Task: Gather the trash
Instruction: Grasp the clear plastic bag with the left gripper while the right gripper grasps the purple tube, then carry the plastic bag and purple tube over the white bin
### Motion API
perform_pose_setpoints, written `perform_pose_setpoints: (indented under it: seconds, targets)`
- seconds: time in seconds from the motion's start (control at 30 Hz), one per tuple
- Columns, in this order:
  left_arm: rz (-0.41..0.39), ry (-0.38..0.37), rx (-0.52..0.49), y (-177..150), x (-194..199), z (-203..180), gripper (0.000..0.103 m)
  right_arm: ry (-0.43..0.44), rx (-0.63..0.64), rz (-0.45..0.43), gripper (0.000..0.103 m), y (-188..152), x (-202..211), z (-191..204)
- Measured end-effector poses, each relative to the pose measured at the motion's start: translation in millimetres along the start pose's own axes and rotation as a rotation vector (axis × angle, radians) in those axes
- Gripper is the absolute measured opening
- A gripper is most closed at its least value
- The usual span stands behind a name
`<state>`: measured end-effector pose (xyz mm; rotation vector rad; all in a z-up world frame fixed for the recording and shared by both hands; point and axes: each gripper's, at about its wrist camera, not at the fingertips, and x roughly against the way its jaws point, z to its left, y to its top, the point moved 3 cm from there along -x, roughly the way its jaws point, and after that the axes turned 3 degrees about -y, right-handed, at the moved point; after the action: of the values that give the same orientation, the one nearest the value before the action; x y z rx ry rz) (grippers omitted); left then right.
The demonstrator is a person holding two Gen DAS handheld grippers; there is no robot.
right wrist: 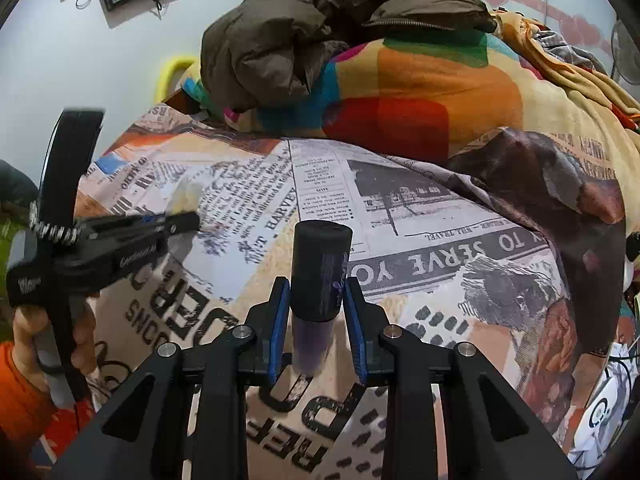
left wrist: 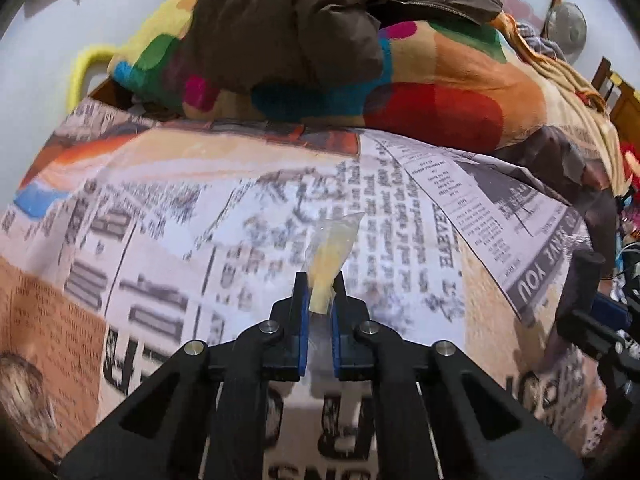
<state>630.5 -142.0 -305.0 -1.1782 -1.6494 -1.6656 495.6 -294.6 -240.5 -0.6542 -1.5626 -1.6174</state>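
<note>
My left hand-held gripper (left wrist: 320, 292) is pinched on a yellow wrapper (left wrist: 330, 264) that sticks straight out ahead, above the bed (left wrist: 400, 208). My right hand-held gripper (right wrist: 316, 292) hugs a dark bottle (right wrist: 320, 272), long way forward; I can't tell if it's tight.

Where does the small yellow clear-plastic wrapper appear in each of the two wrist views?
Left wrist: the small yellow clear-plastic wrapper is at centre, slightly low, pinched between the left gripper pads.
Right wrist: same wrapper at left of centre, blurred, at the left gripper's tip.
Shared landmark: the brown puffy jacket atop the bedding.
</note>
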Motion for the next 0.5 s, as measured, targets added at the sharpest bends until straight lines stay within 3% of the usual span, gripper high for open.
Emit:
perform_pose_setpoints:
  seconds: [0.2, 0.5]
  targets:
    - [-0.03, -0.018, 0.026, -20, 44, 8, 0.008, -0.019, 0.015, -0.037, 0.024, 5, 30, 7]
    - [-0.127, -0.027, 0.03, -36, 141, 13, 0.008, -0.011, 0.041, -0.109, 0.024, 15, 85, 37]
